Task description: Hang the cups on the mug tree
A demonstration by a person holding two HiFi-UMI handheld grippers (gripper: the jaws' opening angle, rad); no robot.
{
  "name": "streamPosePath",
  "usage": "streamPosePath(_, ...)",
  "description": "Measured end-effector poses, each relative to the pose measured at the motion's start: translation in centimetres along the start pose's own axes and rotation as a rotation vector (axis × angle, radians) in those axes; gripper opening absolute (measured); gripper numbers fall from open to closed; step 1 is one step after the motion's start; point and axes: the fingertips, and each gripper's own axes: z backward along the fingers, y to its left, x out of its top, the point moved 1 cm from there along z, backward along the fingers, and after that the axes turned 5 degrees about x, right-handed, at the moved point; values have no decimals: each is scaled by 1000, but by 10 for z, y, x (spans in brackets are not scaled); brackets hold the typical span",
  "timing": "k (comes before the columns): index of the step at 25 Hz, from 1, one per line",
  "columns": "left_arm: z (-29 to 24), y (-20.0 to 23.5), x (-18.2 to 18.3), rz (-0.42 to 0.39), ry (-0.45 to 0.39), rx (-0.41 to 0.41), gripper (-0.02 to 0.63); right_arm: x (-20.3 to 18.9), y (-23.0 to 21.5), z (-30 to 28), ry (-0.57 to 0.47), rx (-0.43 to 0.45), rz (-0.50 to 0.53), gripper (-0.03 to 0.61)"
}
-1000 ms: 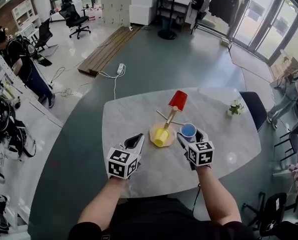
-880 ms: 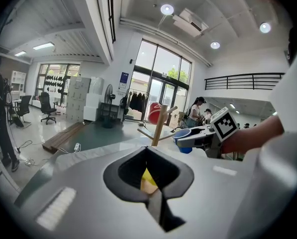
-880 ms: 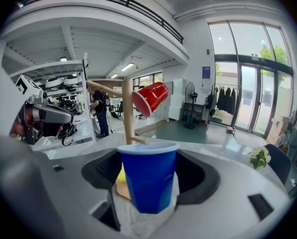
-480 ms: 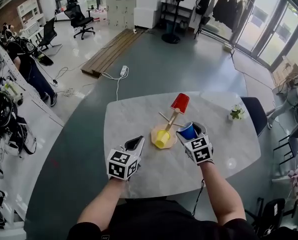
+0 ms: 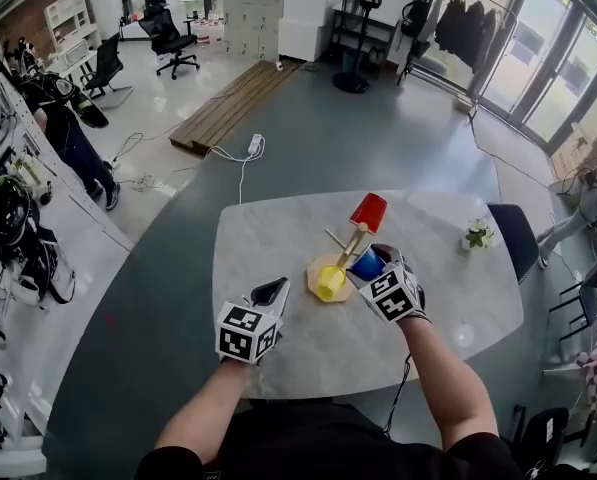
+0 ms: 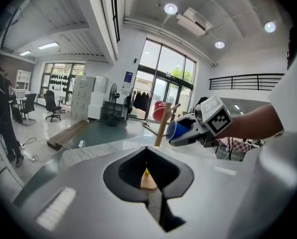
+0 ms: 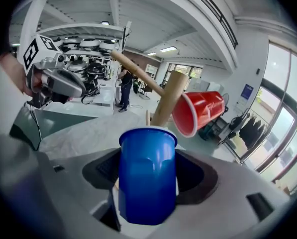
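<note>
Head view: my right claw (image 5: 372,259) has the blue cup (image 5: 365,265) clamped between its jaws. They've just been closing in a touch on it. The cup is up off the counter (image 5: 268,243) and tipped over, with its mouth pointing at the tree (image 5: 354,242) and its rim just beside the post.

The right gripper view shows it better. The blue cup fills the gap between my jaws, both sides are pressing on it, and its open rim sits right in front of the wooden post, just under the red cup (image 7: 198,112). The red one is hanging on an upper peg with its mouth tilted down toward me.

The yellow cup (image 5: 329,281) is down low by the tree's round base (image 5: 315,266), on the side facing me. I can't really tell if it's on a peg or just leaning there.

My left claw (image 5: 275,289) is shut with nothing in it, hovering over the counter to the left of the tree, well apart from the cups.
</note>
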Motion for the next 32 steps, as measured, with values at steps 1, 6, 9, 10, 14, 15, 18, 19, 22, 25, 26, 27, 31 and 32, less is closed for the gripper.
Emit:
streamPosePath(1,0,0,-1,2,1,2,11,0,1,-3,8,10,12,327)
streamPosePath(6,2,3,-7,15,11,18,12,0,3,-17,64,28,81,327)
streamPosePath(9,5,5,-11,24,15,26,12,-2,4,-23,93,26,117,328)
streamPosePath(10,5,6,-12,25,16,28,12,-3,5,-24,100,26,127,328)
streamPosePath(14,8,10,-15,30,19,37,11,-8,6,-28,132,36,145,328)
streamPosePath(15,9,11,-15,31,21,39,11,-10,6,-28,139,38,144,328)
streamPosePath(18,8,11,-16,31,23,41,11,-12,7,-29,139,39,140,328)
streamPosePath(19,7,10,-16,31,23,42,12,-12,7,-29,136,38,142,328)
streamPosePath(22,3,7,-17,28,27,42,12,-12,6,-27,121,38,146,328)
streamPosePath(25,1,1,-16,22,27,42,11,-7,3,-19,85,32,138,328)
streamPosePath(26,0,0,-15,19,25,43,12,-4,1,-15,69,31,133,328)
streamPosePath(27,-1,-1,-13,16,23,44,12,-1,0,-12,53,32,124,328)
streamPosePath(31,-3,-5,-4,4,11,53,12,7,-7,6,-34,47,28,328)
streamPosePath(32,-4,-6,-1,0,7,57,12,8,-9,12,-61,51,-6,328)
